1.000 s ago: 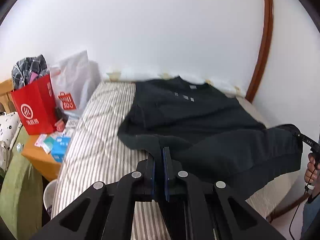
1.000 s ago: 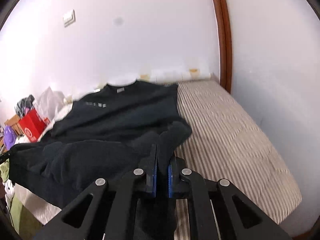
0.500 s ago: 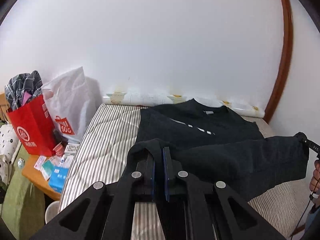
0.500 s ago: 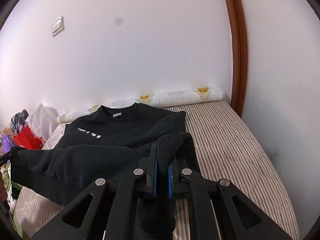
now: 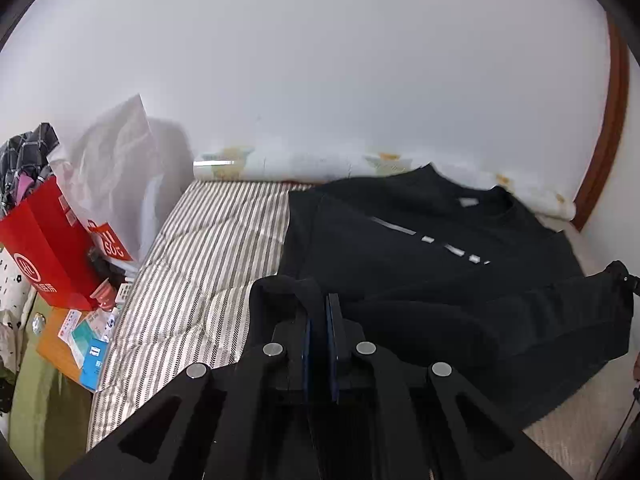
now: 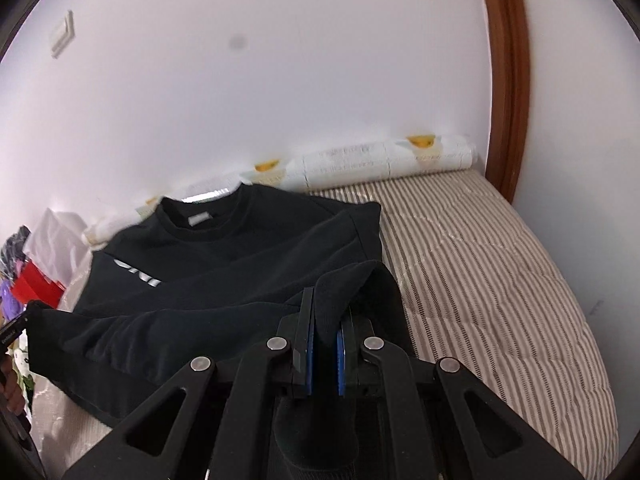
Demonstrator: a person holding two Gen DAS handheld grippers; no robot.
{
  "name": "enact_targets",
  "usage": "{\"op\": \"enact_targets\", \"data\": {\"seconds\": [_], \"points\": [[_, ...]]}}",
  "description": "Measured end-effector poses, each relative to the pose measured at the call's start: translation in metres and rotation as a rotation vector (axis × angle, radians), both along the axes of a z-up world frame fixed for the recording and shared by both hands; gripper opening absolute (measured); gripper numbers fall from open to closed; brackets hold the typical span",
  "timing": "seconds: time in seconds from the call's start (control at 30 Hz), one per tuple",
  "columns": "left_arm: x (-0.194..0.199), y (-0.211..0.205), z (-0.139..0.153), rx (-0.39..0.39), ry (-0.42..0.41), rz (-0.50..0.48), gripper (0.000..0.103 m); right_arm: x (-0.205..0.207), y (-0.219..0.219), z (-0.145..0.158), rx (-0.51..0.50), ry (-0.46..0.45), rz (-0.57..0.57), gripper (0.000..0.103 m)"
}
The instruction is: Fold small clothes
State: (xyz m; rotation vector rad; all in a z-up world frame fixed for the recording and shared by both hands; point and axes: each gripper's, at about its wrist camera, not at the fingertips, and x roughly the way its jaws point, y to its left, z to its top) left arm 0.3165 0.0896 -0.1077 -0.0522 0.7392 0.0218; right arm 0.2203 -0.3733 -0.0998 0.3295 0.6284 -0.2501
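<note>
2 claws, left claw (image 5: 318, 320) and right claw (image 6: 324, 320), each pinch the sweater (image 5: 420, 256) hem, seemingly raised above the bed (image 6: 480, 264); only the left view shows a red bag (image 5: 44, 248).

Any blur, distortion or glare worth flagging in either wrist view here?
Left wrist: fisheye bends the door frame; white bag smeared. Right wrist: sweatshirt collar slightly motion-blurred, grey smudge on the wall. Lighting soft, no glare.

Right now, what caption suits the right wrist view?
Right gripper pinching the black sweatshirt's hem above a striped mattress, mid-fold.
</note>
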Motion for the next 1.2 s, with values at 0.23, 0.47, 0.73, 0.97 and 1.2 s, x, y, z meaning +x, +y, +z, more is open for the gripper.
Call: {"op": "enact_targets", "data": {"seconds": [0.23,0.47,0.73,0.97,1.2], "points": [[0.015,-0.001,-0.018,0.017,0.047,-0.002,0.008,0.023,-0.010,-0.028,0.033,0.056,-0.012,0.009],[0.005,-0.001,-0.011,0.006,0.064,-0.036,0.015,0.016,-0.014,-0.028,0.053,0.119,-0.039,0.025],[-0.040,0.018,-0.009,-0.098,0.076,-0.081,0.035,-0.051,-0.014,-0.005,-0.022,0.092,-0.061,0.055],[-0.079,0.043,-0.034,-0.120,0.127,-0.091,0.044,-0.090,-0.031,-0.037,0.045,0.130,-0.108,0.055],[-0.069,0.053,-0.046,-0.137,0.154,-0.067,0.044,-0.094,-0.030,-0.066,0.138,0.114,-0.086,0.055]]}}
